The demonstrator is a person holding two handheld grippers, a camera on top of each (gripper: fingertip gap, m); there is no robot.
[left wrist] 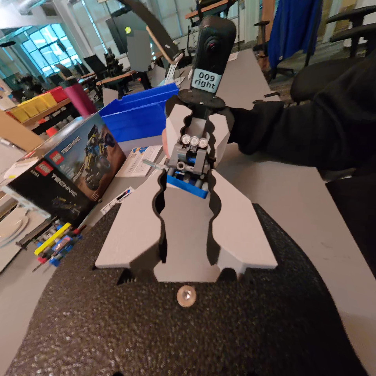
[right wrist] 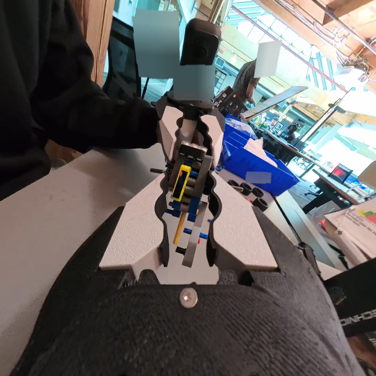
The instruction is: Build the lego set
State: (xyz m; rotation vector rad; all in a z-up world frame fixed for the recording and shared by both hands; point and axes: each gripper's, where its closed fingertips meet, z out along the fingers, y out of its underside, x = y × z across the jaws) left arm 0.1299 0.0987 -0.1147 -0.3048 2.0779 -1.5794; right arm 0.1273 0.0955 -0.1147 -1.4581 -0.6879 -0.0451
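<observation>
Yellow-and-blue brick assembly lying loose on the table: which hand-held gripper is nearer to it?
Left. The assembly lies just left of the left hand-held gripper; the right hand-held gripper is farther off, beyond the brick model.

I see brick model (left wrist: 188,162) between both grippers, above table (left wrist: 264,193). Box (left wrist: 67,168) at left, booklet (left wrist: 142,162) beside it — bin (left wrist: 138,116) behind. Loose parts (left wrist: 57,244) before box.

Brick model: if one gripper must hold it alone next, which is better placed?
Right, probably. The right gripper has much of the brick model lying between its fingers, while the left gripper pinches only the blue end at its fingertips.
</observation>
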